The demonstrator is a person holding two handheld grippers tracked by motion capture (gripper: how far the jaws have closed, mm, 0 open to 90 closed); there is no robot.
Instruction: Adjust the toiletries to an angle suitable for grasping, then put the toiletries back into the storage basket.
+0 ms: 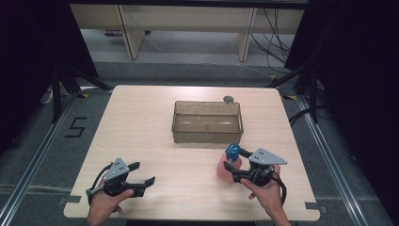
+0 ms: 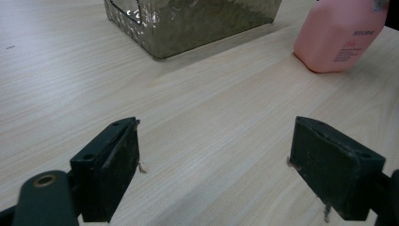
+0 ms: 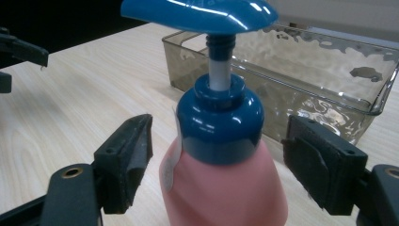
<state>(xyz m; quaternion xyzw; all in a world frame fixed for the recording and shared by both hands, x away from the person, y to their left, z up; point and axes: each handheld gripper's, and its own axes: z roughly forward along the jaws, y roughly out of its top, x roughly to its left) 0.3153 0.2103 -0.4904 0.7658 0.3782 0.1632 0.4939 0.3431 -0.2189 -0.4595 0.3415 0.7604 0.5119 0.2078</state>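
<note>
Grasp step in hand, judged: right gripper spread wide, pink pump bottle upright between its jaws, untouched. Clear bin just beyond. Next: close on bottle body. Left gripper open, empty, over bare worktop.

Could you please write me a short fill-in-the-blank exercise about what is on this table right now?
1. The pink pump bottle has a pump head coloured ____.
2. The bottle stands between the open jaws of the ____ tool.
3. The clear bin on the table holds ____.
4. The left tool has its jaws ____, with bare table between them.

Missing words: blue; right; nothing; open
</note>
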